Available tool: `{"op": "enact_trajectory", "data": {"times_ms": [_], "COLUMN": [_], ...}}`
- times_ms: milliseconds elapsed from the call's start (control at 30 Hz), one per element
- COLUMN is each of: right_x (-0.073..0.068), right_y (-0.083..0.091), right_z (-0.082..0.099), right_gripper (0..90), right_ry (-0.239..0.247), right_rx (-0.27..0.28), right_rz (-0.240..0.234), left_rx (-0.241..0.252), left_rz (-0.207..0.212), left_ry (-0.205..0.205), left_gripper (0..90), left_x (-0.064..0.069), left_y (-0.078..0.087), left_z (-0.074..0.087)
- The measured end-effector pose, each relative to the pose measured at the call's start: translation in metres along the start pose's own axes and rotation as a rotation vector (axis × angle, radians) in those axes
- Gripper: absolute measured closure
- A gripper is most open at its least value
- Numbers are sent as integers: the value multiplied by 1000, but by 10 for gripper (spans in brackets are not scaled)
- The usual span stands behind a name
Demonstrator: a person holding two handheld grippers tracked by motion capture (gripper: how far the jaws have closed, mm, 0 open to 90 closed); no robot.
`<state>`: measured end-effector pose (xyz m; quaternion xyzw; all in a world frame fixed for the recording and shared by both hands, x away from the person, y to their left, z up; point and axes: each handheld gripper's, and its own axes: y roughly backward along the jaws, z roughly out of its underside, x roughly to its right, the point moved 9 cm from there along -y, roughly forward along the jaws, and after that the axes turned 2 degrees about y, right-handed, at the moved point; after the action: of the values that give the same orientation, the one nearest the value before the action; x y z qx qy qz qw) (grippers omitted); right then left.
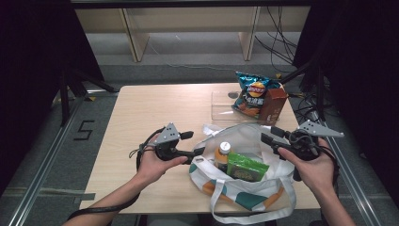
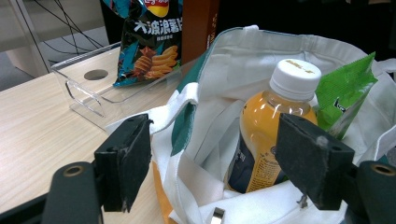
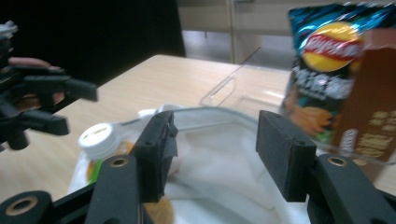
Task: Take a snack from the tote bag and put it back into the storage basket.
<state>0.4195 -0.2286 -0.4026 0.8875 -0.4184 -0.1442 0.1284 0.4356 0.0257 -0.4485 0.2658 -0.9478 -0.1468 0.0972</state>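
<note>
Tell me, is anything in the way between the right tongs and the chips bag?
Nothing visible blocks it. The right tongs hang over the tote bag's rim, and the chips bag stands just beyond in the clear tray.

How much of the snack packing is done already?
Partly done, it seems. An orange drink bottle and a green packet already sit in the tote bag. Both grippers, left gripper and right gripper, are at the bag's rim, open. The chip bag and brown carton wait in the clear tray.
</note>
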Motion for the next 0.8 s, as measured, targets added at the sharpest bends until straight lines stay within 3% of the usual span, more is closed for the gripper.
{"op": "enact_trajectory", "data": {"times_ms": [100, 133, 267, 300, 333, 367, 400, 433, 500, 533, 567, 600, 633, 667, 700, 733, 767, 800], "right_x": [-6, -10, -18, -24, -25, -28, -28, -32, -33, -34, -38, -38, -36, -37, -41, -41, -44, -43], "right_y": [-1, 0, -3, -4, -4, -5, -5, -5, -6, -6, -5, -5, -5, -5, -4, -4, -3, -1], "right_z": [6, 10, 18, 21, 22, 24, 26, 28, 29, 30, 33, 35, 35, 36, 39, 40, 43, 44], "right_gripper": [480, 482, 483, 483, 485, 487, 488, 489, 491, 492, 492, 493, 493, 495, 498, 501, 503, 505], "right_ry": [25, -10, 27, -5, 11, 5, 30, -4, 34, 30, -4, 8, 53, 57, 23, 46, 19, 41], "right_rx": [-8, -30, -45, -53, -56, -59, -68, -78, -74, -80, -98, -105, -95, -102, -120, -122, -137, -149], "right_rz": [-23, -26, -76, -98, -111, -118, -113, -132, -139, -136, -149, -151, -140, -150, -154, -170, -175, -177], "left_rx": [0, 0, -1, -1, 0, 0, 0, -1, -1, -2, -1, -1, 1, 1, 2, 2, 2, 2], "left_rz": [0, 3, 1, 1, 1, 0, 0, 0, 1, 1, 0, 0, 0, 1, 0, 0, 0, 0], "left_ry": [-1, -6, 2, 2, 2, 3, 3, 3, 3, 3, 3, 1, 1, 1, 1, 2, 2, 2], "left_gripper": [263, 263, 263, 263, 263, 263, 263, 263, 263, 262, 262, 262, 262, 262, 262, 262, 262, 262], "left_x": [0, 0, 0, 0, 0, 0, 0, 0, 0, 0, 0, 0, 0, 0, 0, 0, 0, 0], "left_y": [0, 0, -1, -1, 0, 0, -1, -1, -1, -1, 0, 0, 0, 0, 0, 0, 0, 0], "left_z": [0, 0, 0, 0, 0, 0, 0, 0, 0, 0, 0, 0, 0, 0, 0, 0, 0, 0]}}
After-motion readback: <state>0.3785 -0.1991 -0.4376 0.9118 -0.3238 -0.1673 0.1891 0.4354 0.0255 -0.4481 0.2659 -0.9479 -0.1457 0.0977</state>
